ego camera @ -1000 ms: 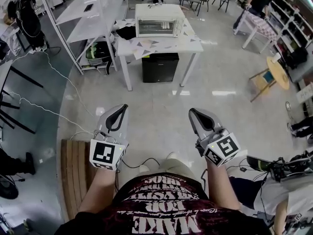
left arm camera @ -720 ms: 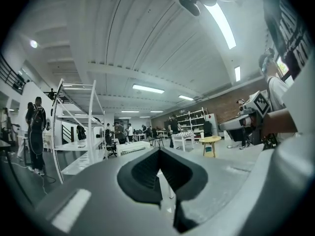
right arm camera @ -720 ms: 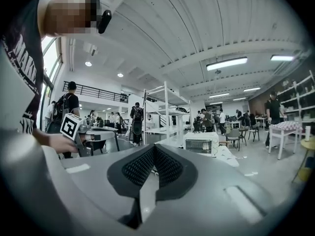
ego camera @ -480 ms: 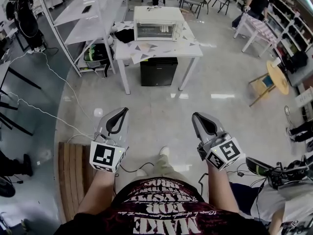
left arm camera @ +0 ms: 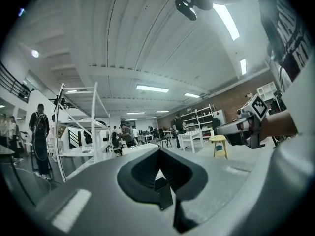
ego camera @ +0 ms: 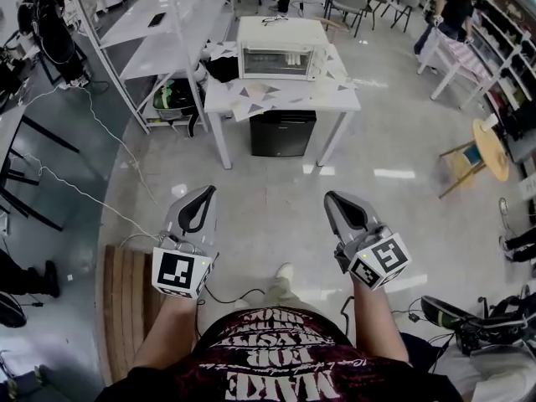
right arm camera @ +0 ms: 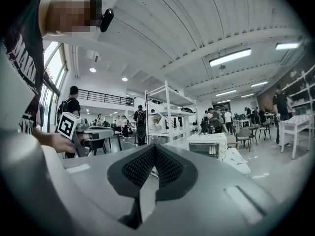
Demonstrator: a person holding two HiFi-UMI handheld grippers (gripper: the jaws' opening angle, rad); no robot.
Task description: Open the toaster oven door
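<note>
White boxy toaster oven [ego camera: 280, 53] with a glass door stands along the far edge of a white table [ego camera: 339, 99]. Its door is shut and faces the person, who stands well apart from it across a pale, shiny floor. The grey left gripper [ego camera: 204, 193] and grey right gripper [ego camera: 330, 198] are held out low in front of the body. Each has its jaws together with nothing between them.

Likely trouble: jaws that arrive closed would bump the door handle rather than take it. A light oven may slide toward the table's near edge if pulled by one gripper alone. Paper scraps [ego camera: 251, 90] lie on the table before the door. Thin white cables [ego camera: 124, 152] cross the floor at the left, a tripping risk.
</note>
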